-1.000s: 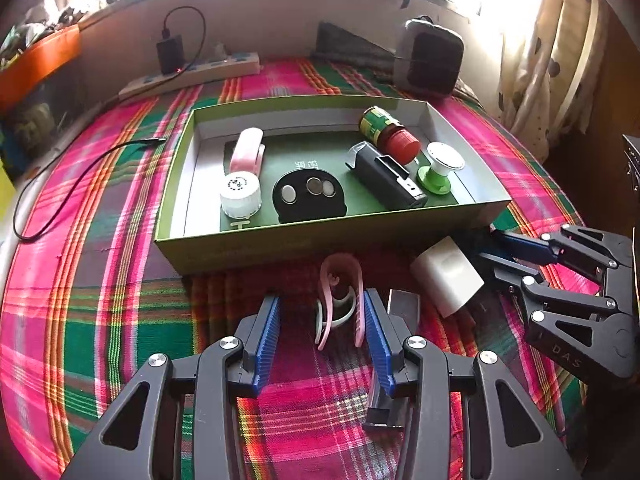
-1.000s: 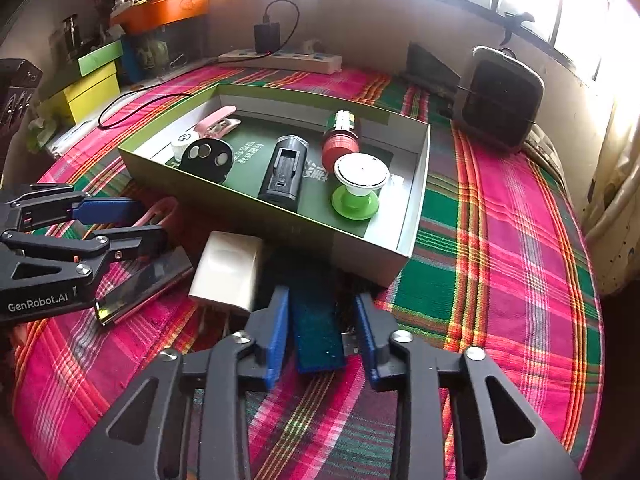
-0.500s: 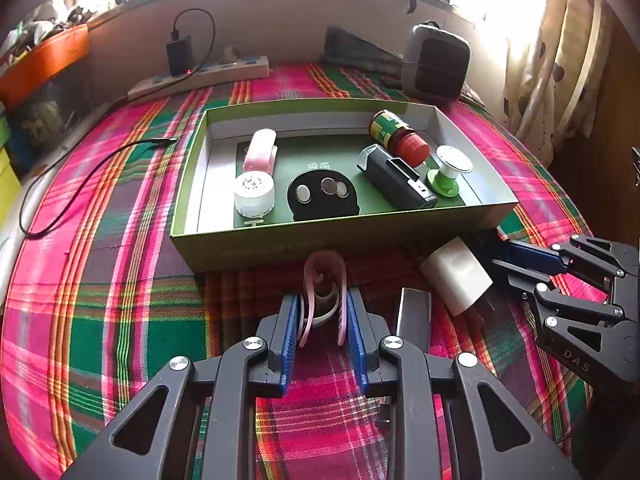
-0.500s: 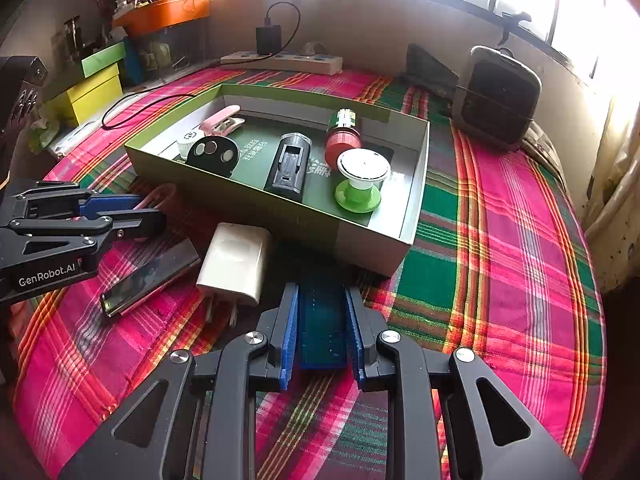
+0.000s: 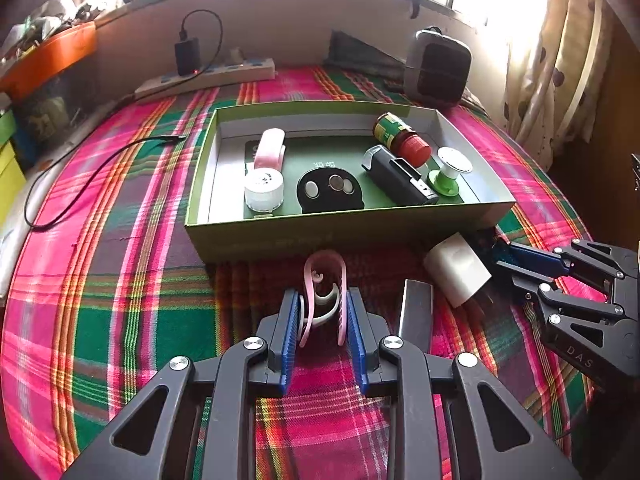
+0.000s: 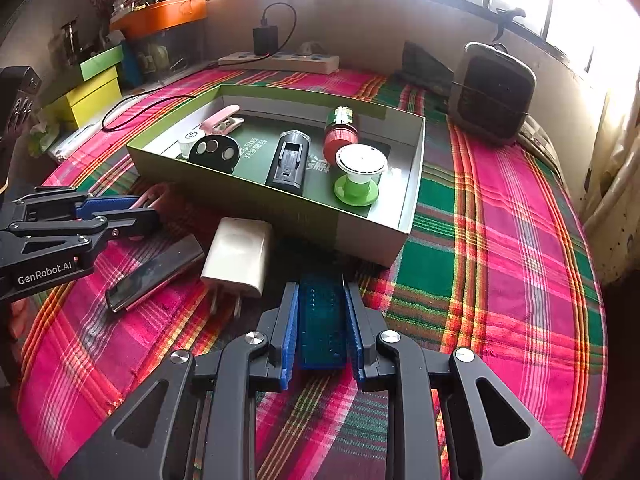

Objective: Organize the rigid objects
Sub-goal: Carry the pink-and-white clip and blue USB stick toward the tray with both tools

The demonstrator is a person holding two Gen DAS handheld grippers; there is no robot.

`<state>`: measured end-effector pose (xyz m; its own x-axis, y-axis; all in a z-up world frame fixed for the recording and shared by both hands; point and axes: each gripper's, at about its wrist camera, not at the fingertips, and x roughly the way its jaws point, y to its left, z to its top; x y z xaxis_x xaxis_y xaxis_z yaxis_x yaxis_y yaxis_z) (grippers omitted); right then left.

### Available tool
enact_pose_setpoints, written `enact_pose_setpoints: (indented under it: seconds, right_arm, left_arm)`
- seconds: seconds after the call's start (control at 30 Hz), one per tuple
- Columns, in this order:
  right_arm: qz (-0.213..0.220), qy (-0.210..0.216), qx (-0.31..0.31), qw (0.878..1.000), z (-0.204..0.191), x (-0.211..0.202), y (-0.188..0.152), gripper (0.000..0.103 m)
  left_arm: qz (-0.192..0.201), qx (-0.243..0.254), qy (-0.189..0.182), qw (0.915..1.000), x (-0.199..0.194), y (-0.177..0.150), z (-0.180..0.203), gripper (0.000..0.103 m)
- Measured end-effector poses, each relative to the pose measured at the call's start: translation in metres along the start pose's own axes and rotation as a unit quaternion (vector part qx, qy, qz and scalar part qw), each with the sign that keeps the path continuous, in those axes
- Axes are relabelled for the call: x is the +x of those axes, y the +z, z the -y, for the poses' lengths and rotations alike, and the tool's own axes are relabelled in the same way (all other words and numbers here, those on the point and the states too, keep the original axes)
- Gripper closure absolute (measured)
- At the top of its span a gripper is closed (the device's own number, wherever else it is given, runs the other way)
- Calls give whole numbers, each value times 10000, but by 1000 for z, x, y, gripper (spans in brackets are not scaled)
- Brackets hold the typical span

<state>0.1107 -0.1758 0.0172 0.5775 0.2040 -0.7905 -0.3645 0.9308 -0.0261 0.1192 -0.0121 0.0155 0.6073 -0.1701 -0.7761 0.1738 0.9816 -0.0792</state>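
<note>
A pink clip [image 5: 323,280] lies on the plaid cloth just in front of the green box [image 5: 344,236]; my left gripper [image 5: 323,304] is shut on it, both blue pads pressing its arms. My right gripper [image 6: 322,296] is shut on a teal-blue rectangular block [image 6: 322,320] that rests on the cloth before the green box [image 6: 368,236]. From the right wrist view, the left gripper [image 6: 140,210] shows at the left with the pink clip [image 6: 154,194] in it. A white charger plug [image 6: 238,256] and a dark flat bar [image 6: 154,270] lie between the two grippers.
Inside the box lie a pink clip [image 5: 270,150], a white round cap [image 5: 264,190], a black oval disc [image 5: 330,192], a black holder [image 5: 400,178], a red-lidded jar [image 5: 402,138] and a green-and-white spool [image 5: 450,174]. A power strip [image 5: 208,76], a black cable [image 5: 92,164] and a speaker [image 5: 438,66] sit behind.
My left gripper closed from wide open onto the pink clip. My right gripper tightened the last bit onto the blue block. Neither hand has shifted much.
</note>
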Motion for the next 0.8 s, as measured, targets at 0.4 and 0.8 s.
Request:
enact_pose_setpoints:
  seconds: [0.4, 0.8]
  right_arm:
    - [4, 22, 49, 10000, -2, -5, -5, 80]
    - [159, 45, 239, 9996, 1, -20, -7, 80]
  left_arm:
    - [76, -24, 6, 10000, -8, -5, -2, 80]
    - [274, 50, -39, 9996, -23, -3, 0, 80]
